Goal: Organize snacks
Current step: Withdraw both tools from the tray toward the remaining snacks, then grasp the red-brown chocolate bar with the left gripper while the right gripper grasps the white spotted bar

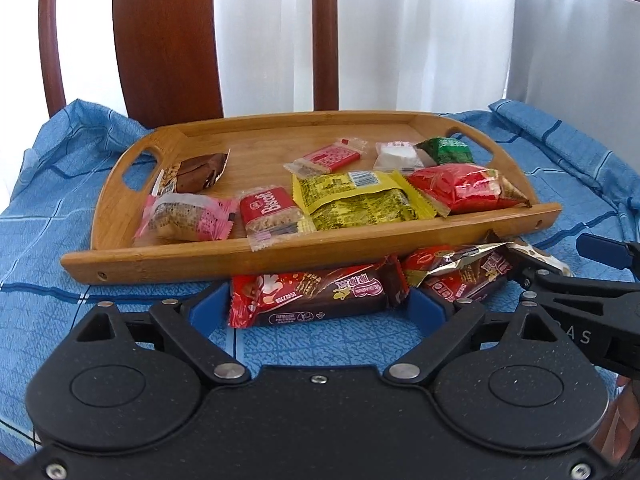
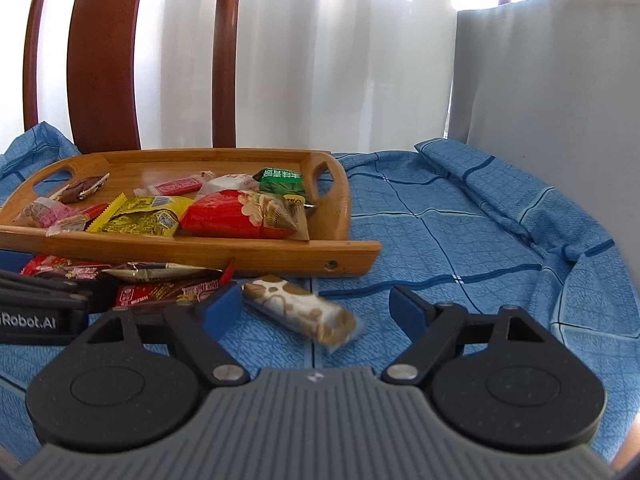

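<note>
Snacks: red-brown wafer bar (image 1: 316,294) lies flat on the blue checked cloth (image 1: 48,240) between the left gripper (image 1: 318,306) jaws, which stand wide; left figure has dropped a bit but is now about steady, pads not pressing, the bar's ends just at the blue pads, can't tell if they touch

Just right of the left jaws: second red-brown wafer pack (image 1: 460,272) with foil edge up, touching the first bar's right end; the right gripper's fingers cross in at the far right, over it

Right gripper (image 2: 318,312) jaws also wide, holding nothing; white-and-tan nut bar (image 2: 300,312) lies on the cloth between them, closer to the left pad, angled, blurred, apart from the right pad

Ahead of both jaw sets: bamboo tray (image 1: 168,264), near rim just beyond the wafer bars. In it, left to right from the left view: pink cake pack (image 1: 188,216), brown chocolate pack (image 1: 200,172), Biscoff biscuit (image 1: 268,216), yellow pack (image 1: 360,200), red-and-white candy strip (image 1: 328,158), white pack (image 1: 396,156), green pack (image 1: 444,150), red peanut bag (image 1: 460,188)

Beyond the tray: wooden chair back (image 1: 168,40), white curtain (image 1: 400,40)
</note>
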